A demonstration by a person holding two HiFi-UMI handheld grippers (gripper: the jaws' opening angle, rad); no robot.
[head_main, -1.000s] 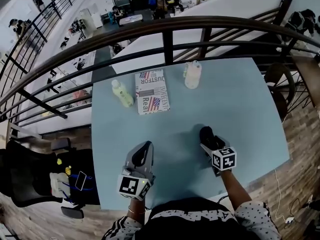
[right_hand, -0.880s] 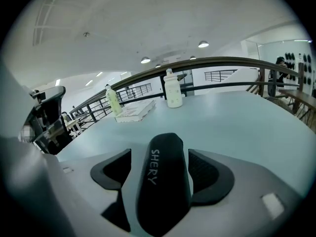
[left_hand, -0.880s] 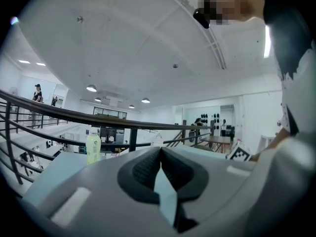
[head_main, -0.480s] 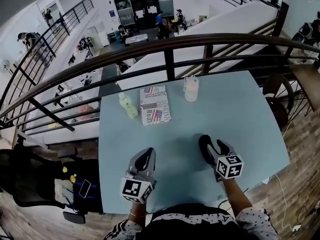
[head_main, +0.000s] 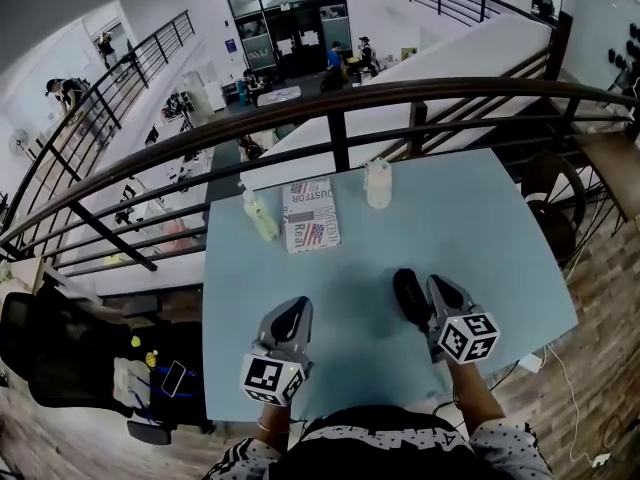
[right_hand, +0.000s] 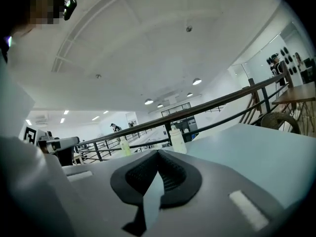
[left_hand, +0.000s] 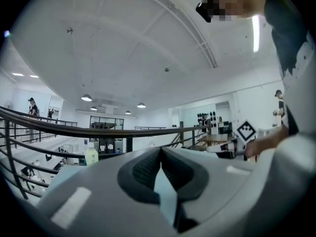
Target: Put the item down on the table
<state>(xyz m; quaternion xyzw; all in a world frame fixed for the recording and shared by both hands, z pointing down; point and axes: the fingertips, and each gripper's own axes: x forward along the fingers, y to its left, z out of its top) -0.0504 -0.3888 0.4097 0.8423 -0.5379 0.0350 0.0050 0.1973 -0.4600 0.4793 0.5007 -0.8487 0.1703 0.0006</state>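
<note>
Both are shut and empty: your left gripper [head_main: 291, 308] and, just closed, your right gripper [head_main: 420, 286], over the near edge of the table [head_main: 480, 238]; bare middle ahead.

Tabletop [head_main: 480, 228]: smooth, matt, pale blue. Railing [head_main: 330, 98] seen as dark metal, semi-gloss. White bottle [head_main: 378, 183] & yellowish bottle [head_main: 259, 215]: translucent plastic. Right gripper [right_hand: 158, 153]: matt grey plastic, pads [right_hand: 141, 173] ribbed black.
</note>
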